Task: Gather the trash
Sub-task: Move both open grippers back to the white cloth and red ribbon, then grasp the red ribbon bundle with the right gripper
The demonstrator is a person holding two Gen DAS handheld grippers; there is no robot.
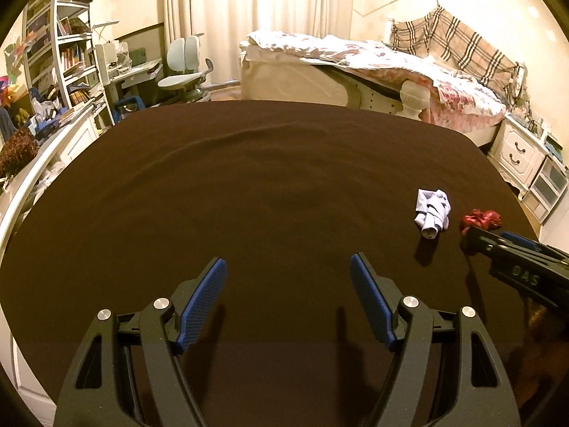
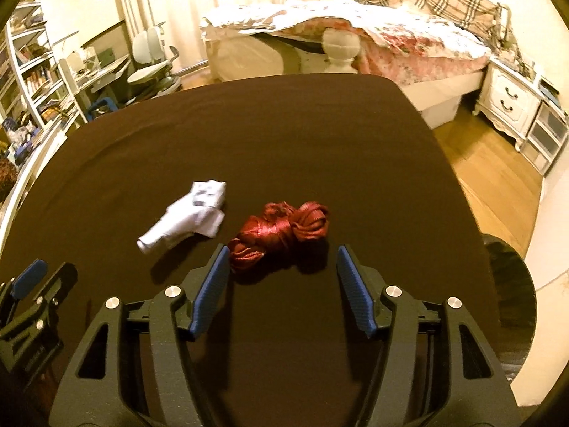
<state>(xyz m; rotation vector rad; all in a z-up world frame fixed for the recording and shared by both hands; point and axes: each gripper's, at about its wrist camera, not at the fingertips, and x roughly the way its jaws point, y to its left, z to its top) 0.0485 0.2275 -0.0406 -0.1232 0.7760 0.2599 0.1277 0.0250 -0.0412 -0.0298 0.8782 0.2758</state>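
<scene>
A crumpled white paper wad (image 2: 188, 215) and a bundle of red ribbon (image 2: 281, 235) lie on the dark brown tablecloth (image 2: 284, 135). My right gripper (image 2: 282, 252) is open, its blue pads either side of the near edge of the red ribbon, with the left pad close to it. In the left wrist view the paper wad (image 1: 432, 211) and red ribbon (image 1: 482, 220) lie at the right, with the right gripper (image 1: 473, 238) by the ribbon. My left gripper (image 1: 288, 265) is open and empty over bare cloth, left of the trash.
A dark round bin (image 2: 512, 295) stands off the table's right edge. Beyond the table are a bed (image 2: 373, 35), a white nightstand (image 2: 508, 99), a desk chair (image 1: 185, 71) and bookshelves (image 1: 60, 46). Wooden floor (image 2: 490, 163) shows at right.
</scene>
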